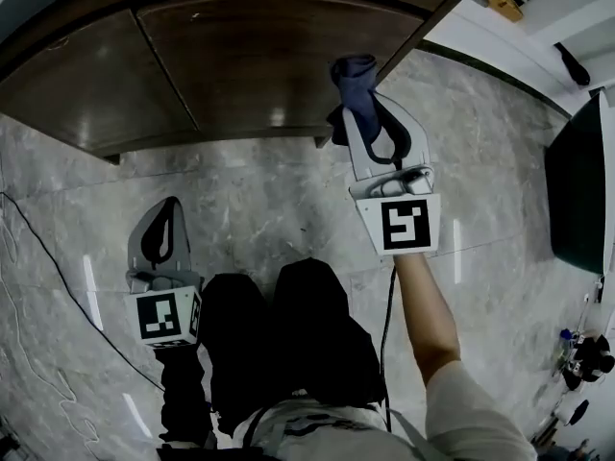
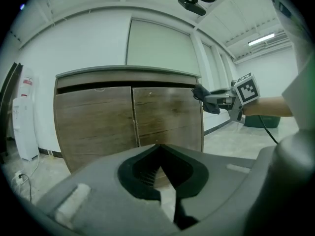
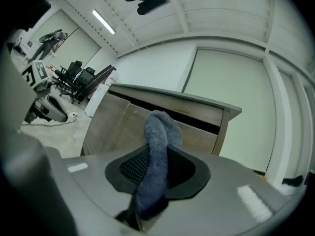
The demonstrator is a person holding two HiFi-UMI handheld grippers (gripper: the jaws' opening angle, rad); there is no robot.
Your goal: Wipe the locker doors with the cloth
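A low wooden locker with two doors, left (image 1: 86, 75) and right (image 1: 279, 56), stands at the top of the head view. My right gripper (image 1: 368, 113) is shut on a blue cloth (image 1: 356, 77), held just in front of the right door's lower right corner. In the right gripper view the cloth (image 3: 158, 129) sticks up out of the jaws (image 3: 156, 154) toward the locker (image 3: 110, 127). My left gripper (image 1: 163, 230) hangs lower over the floor, shut and empty. The left gripper view (image 2: 158, 149) faces both doors (image 2: 93, 127), with the right gripper (image 2: 206, 100) beside them.
The marble floor (image 1: 259, 200) spreads in front of the locker. A thin cable (image 1: 58, 286) runs across the floor at left. A dark panel (image 1: 577, 190) stands at the right edge. A white appliance (image 2: 22, 122) stands left of the locker. The person's legs (image 1: 288, 334) are below.
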